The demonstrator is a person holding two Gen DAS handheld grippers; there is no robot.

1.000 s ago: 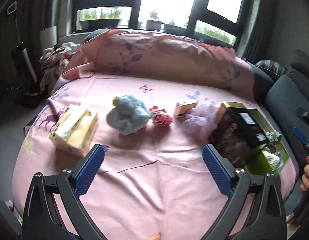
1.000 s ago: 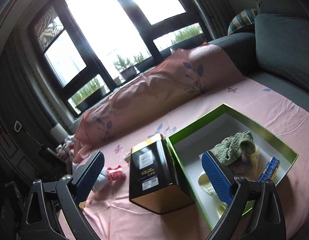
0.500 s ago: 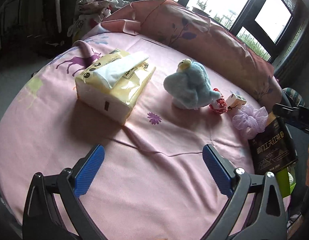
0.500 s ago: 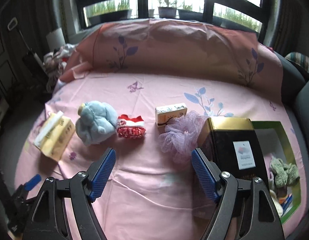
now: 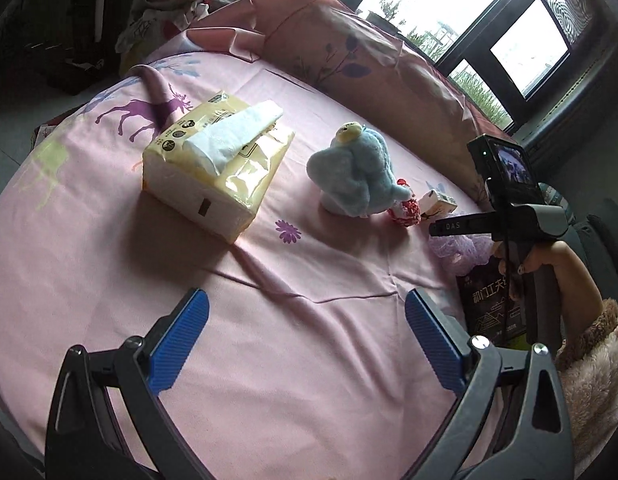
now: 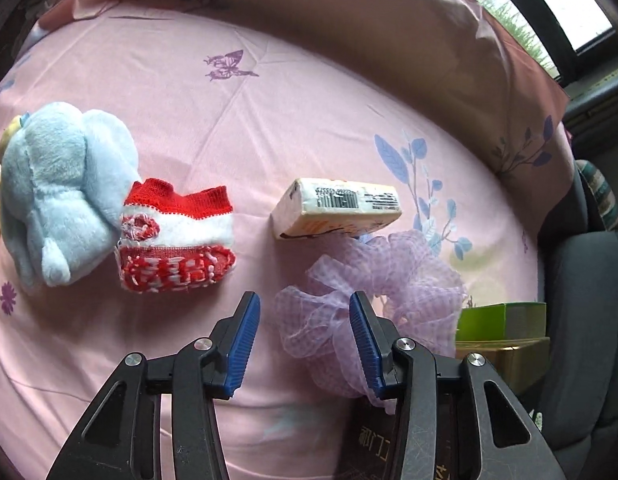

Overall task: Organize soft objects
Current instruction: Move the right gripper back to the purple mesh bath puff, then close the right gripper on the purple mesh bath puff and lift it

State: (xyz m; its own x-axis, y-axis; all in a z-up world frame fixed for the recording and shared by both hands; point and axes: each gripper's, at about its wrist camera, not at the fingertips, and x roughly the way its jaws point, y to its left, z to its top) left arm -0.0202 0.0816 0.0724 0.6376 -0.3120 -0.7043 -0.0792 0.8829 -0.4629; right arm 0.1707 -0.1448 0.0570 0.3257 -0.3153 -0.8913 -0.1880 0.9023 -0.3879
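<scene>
Progress looks slight from where I sit: most of the soft things lie loose on the pink bed (image 5: 309, 360), none of them in either claw. My right claw (image 6: 305, 338) hovers low with its jaws partly closed in, empty, and the near edge of the lilac mesh pouf (image 6: 373, 300) sits between its fingertips; I cannot tell whether the pads touch it. I judge that pouf to be the piece in hand. Left of it lie the red-and-white knitted sock (image 6: 177, 240) and, touching the sock, the blue plush toy (image 6: 61, 200). The small carton (image 6: 337, 208) just behind the pouf and the tissue pack (image 5: 217, 168) look like bystanders. My left claw (image 5: 307, 342) is spread wide and empty over bare sheet, well short of the tissue pack. The green box (image 6: 503, 320) peeks in at the right, its inside hidden.
</scene>
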